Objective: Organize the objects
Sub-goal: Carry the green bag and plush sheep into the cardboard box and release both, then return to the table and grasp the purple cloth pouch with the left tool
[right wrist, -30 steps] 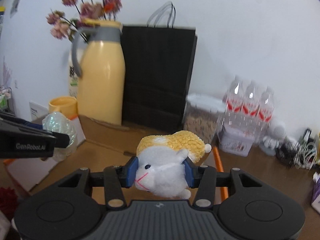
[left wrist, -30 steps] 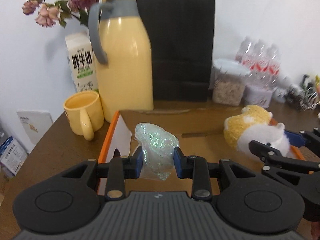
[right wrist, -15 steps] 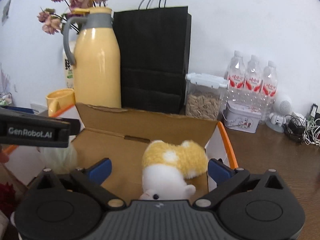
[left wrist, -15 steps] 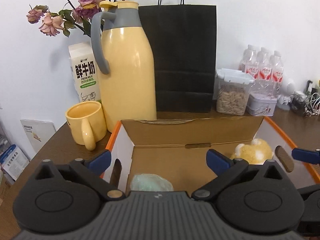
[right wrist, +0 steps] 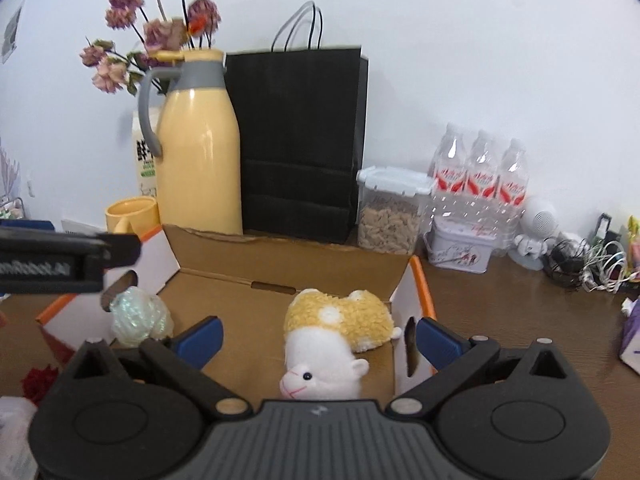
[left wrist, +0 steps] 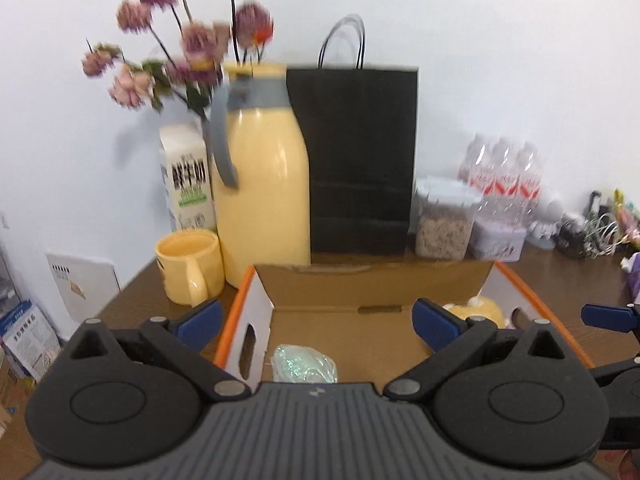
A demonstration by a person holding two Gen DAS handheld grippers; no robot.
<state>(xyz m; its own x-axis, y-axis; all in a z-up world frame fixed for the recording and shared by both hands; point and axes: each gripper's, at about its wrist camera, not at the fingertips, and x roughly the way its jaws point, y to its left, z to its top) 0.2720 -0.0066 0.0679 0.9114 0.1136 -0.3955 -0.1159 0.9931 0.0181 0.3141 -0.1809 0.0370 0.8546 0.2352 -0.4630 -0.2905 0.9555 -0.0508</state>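
Both items lie in the box [right wrist: 280, 276]: plush [right wrist: 332, 332] below my right gripper [right wrist: 318, 338], wrap ball [left wrist: 304, 366] below my left gripper [left wrist: 318, 322]. Jaws wide, empty. Lift clear of the walls.

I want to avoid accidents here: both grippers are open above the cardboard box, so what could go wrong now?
1. The left gripper could catch the box wall as it withdraws.
2. A sideways swing might hit the yellow mug beside the box.
3. The two grippers work close together and could collide.
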